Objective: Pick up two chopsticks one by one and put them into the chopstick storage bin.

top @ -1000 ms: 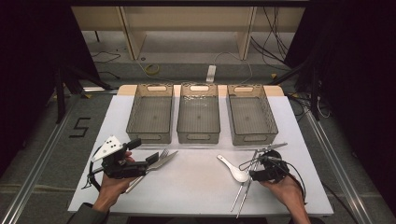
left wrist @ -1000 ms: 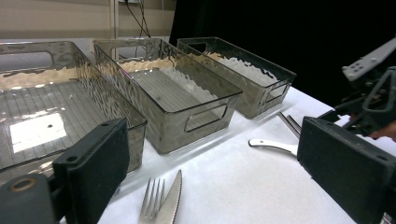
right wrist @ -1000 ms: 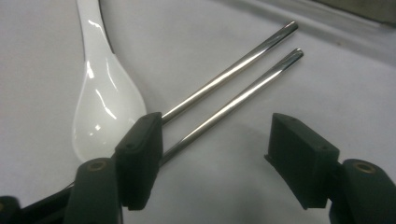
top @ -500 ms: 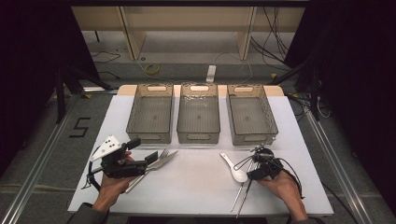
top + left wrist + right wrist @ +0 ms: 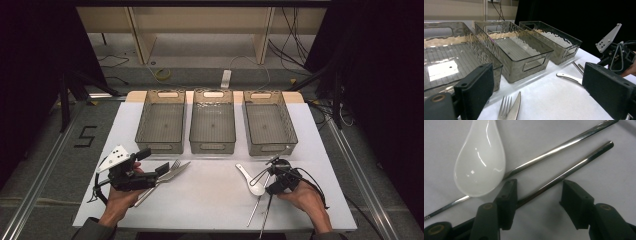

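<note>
Now our right gripper (image 5: 536,197) has been narrowing its jaws around one metal chopstick (image 5: 574,167) just beside the white spoon (image 5: 480,162); the pads seem not yet pressing. Our left gripper (image 5: 536,100) stays spread near the fork (image 5: 504,110).

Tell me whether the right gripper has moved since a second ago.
Yes. The right gripper has shifted left, toward the white spoon, its jaws just closing around one metal chopstick.

Bare tabletop (image 5: 210,195) between fork and knife (image 5: 172,172) and white spoon (image 5: 250,180) gives free passage; three bins (image 5: 212,125) wall the far side.
</note>
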Available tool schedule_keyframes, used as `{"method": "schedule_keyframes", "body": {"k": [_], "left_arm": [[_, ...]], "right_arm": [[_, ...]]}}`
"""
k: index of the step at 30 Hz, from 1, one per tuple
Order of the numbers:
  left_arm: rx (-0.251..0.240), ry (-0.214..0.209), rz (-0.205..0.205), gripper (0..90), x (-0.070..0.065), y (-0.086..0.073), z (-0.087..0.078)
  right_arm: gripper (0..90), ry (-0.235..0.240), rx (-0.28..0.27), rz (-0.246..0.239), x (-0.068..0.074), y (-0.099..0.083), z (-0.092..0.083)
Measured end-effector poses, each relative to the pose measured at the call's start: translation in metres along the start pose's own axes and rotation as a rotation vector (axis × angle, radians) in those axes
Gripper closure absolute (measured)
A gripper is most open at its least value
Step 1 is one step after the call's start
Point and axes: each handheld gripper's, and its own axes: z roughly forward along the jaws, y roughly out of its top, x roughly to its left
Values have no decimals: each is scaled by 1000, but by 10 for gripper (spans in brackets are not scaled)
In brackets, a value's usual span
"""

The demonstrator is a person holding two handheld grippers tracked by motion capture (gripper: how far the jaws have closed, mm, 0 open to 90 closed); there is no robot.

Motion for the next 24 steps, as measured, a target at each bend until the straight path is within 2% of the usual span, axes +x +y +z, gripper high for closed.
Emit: {"method": "schedule_keyframes", "body": {"k": [4,5,8,9,10,14,21,24], "left_arm": [[-2,2,1,102,0,0,-1],[-2,2,1,103,0,0,-1],[-3,4,0,103,1,0,-2],[-3,4,0,104,1,0,-2],[-4,5,0,104,1,0,-2],[-4,6,1,105,1,0,-3],[-2,5,0,105,1,0,-2],[-3,4,0,106,1,0,-2]], "right_arm": [[528,3,29,-27,1,2,-1],[561,8,41,-39,1,3,-1],[602,10,51,-46,0,3,-2],[655,14,56,-49,-2,3,-3],[655,14,56,-49,-2,3,-3],[740,14,68,-43,-5,2,-3],[811,33,75,-24,-12,0,-4],[851,43,85,8,-16,-1,-5]]}}
